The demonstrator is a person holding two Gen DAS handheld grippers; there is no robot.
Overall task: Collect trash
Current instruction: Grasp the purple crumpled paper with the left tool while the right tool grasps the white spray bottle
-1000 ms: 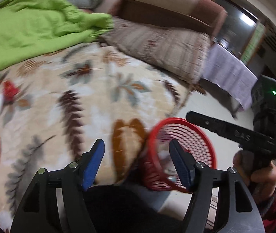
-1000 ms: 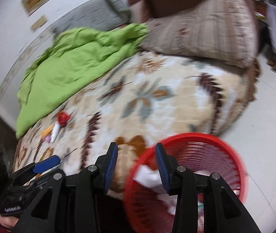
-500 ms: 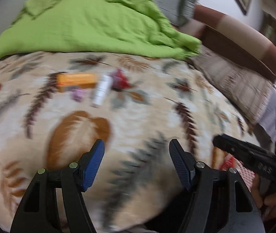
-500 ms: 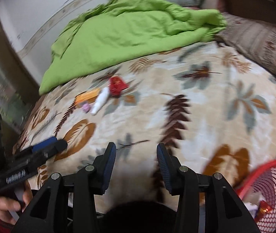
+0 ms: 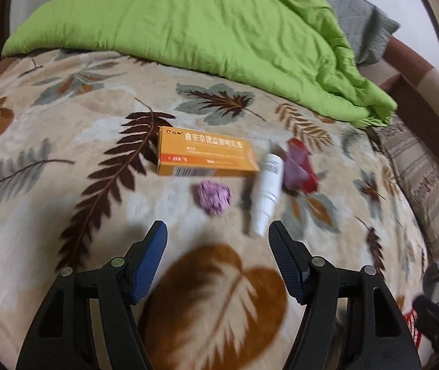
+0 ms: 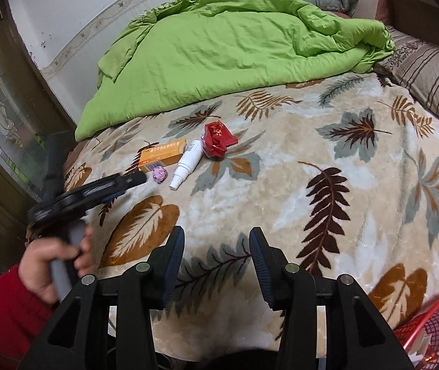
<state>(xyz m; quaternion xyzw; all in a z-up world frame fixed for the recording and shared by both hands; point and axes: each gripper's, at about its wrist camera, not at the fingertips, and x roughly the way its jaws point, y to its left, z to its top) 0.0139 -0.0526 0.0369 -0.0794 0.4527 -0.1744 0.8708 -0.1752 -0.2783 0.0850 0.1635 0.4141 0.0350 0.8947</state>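
Four bits of trash lie together on the leaf-print blanket (image 5: 65,215): an orange box (image 5: 202,155), a purple wad (image 5: 214,198), a white bottle (image 5: 267,195), a red wrapper (image 5: 299,166). Only the right view shows the left hand (image 6: 49,265) in a red sleeve (image 6: 0,317), and the red basket (image 6: 435,323) at lower right. The left gripper (image 5: 217,240) is closing, nothing between its jaws; the right gripper (image 6: 216,256) hangs released, empty. A green quilt (image 6: 234,49) lies behind the trash.
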